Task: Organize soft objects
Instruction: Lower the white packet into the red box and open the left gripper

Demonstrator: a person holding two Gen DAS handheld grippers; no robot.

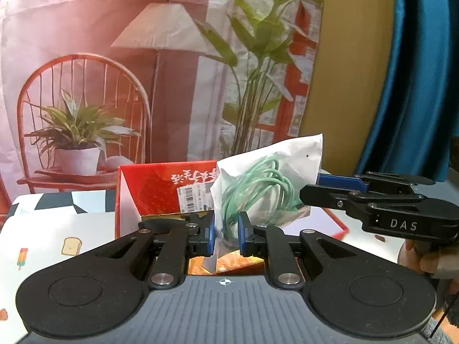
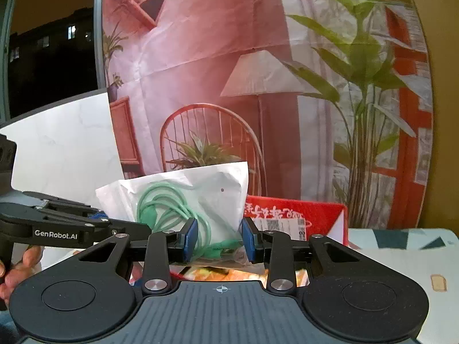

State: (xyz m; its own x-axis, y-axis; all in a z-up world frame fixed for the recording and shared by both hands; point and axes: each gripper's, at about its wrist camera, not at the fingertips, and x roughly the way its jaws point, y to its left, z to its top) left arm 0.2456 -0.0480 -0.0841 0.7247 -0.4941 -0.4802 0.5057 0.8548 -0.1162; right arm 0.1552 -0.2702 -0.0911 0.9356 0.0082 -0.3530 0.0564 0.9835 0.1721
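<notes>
Above the red box [image 1: 160,189], between my two grippers, hangs the white pouch [image 1: 289,160] that holds a coil of green cable [image 1: 258,189].

Left gripper [image 1: 226,236]: jaws nearly closed, blue pads [image 1: 210,236] pressing from both sides on the lower edge of the pouch. The pouch stands upright from this grip, its top corner tilted toward the right. Seen from the right wrist camera, this gripper [image 2: 126,225] comes in from the left edge, level, and its tips meet the pouch's lower left part; a hand [image 2: 17,269] is around its handle.

Right gripper [image 2: 219,242]: jaws partly open, with the lower part of the pouch [image 2: 200,189] and a loop of the green cable [image 2: 172,200] between the blue pads [image 2: 190,240]. The right pad lies at the pouch's edge; whether either pad presses on the plastic I cannot tell. Seen from the left wrist camera, this gripper [image 1: 312,189] reaches in from the right, its tips at the pouch's right side, one finger in front of it and one behind; a hand [image 1: 424,261] is on its handle.

Red box: open, with white script and a barcode label on its inner wall, directly behind and below the pouch in both views [image 2: 301,218]. Something orange and printed shows under the pouch, too blurred to identify.

Table [image 1: 57,238]: covered by a white cloth printed with a toast slice and an ice lolly.

Backdrop [image 1: 114,57]: a printed scene of a red chair, a potted plant and a floor lamp. A blue curtain [image 1: 416,86] hangs at the right edge of the left wrist view.
</notes>
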